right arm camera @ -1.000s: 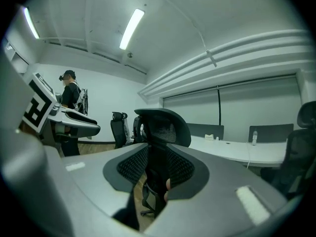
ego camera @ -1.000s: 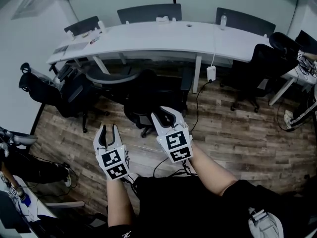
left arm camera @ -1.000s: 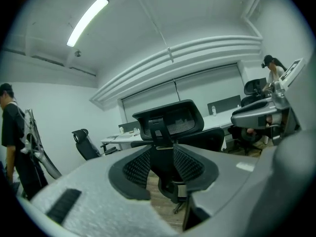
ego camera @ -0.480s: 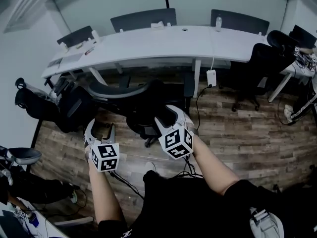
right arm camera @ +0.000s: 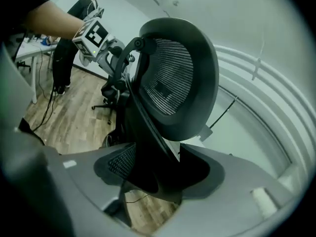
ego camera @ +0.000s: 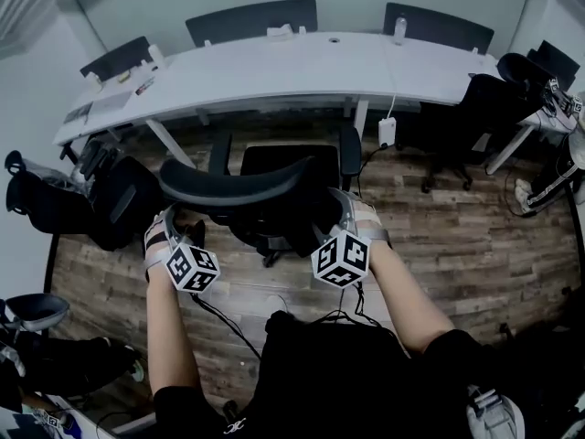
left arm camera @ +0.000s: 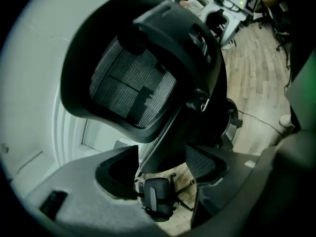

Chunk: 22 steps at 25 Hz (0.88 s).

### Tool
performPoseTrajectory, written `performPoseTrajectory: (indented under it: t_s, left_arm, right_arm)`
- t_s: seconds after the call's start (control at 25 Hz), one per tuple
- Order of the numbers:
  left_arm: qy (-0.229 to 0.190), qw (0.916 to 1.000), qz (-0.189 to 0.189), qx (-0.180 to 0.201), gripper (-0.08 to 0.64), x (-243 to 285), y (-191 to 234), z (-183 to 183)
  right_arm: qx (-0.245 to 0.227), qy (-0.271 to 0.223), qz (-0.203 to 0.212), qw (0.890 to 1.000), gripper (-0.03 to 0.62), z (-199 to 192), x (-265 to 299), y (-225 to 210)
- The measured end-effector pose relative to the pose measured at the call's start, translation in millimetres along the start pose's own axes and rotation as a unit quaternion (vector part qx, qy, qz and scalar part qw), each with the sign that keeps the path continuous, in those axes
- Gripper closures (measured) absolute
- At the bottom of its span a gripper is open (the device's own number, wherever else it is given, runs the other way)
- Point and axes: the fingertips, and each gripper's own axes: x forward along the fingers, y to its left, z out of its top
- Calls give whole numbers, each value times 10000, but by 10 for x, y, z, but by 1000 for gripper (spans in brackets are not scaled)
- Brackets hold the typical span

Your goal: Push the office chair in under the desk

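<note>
The office chair (ego camera: pixel 239 186) stands just in front of the desk (ego camera: pixel 274 67). The left gripper (ego camera: pixel 175 229) and right gripper (ego camera: pixel 353 210) hold their jaws open around its back. It looks heavy but should roll, so push on the stiff back frame.

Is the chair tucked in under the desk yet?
Not yet. The office chair stands on open floor in front of the desk edge.

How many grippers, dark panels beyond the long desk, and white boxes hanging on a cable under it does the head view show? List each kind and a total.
Grippers: 2, the left gripper and the right gripper
Dark panels: 3
White boxes: 1
Total: 6
</note>
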Motion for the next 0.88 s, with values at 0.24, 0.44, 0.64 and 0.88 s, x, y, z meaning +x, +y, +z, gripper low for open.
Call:
performPoseTrajectory:
  t_s: [0.24, 0.44, 0.64, 0.88]
  left_arm:
    - [21, 9996, -188, 221, 256, 378, 93, -78]
    - [-7, 9996, -272, 124, 304, 539, 55, -71]
    - [33, 9991, -227, 351, 319, 565, 66, -99]
    - [-11, 9990, -194, 394, 331, 676, 94, -35]
  right_arm:
    - [-177, 218, -211, 9994, 296, 8, 179, -44]
    - [-231, 340, -64, 9991, 296, 20, 268, -59]
    - [-315, 180, -106, 9993, 293, 35, 327, -75]
    - [-404, 191, -134, 9989, 290, -12, 473, -192]
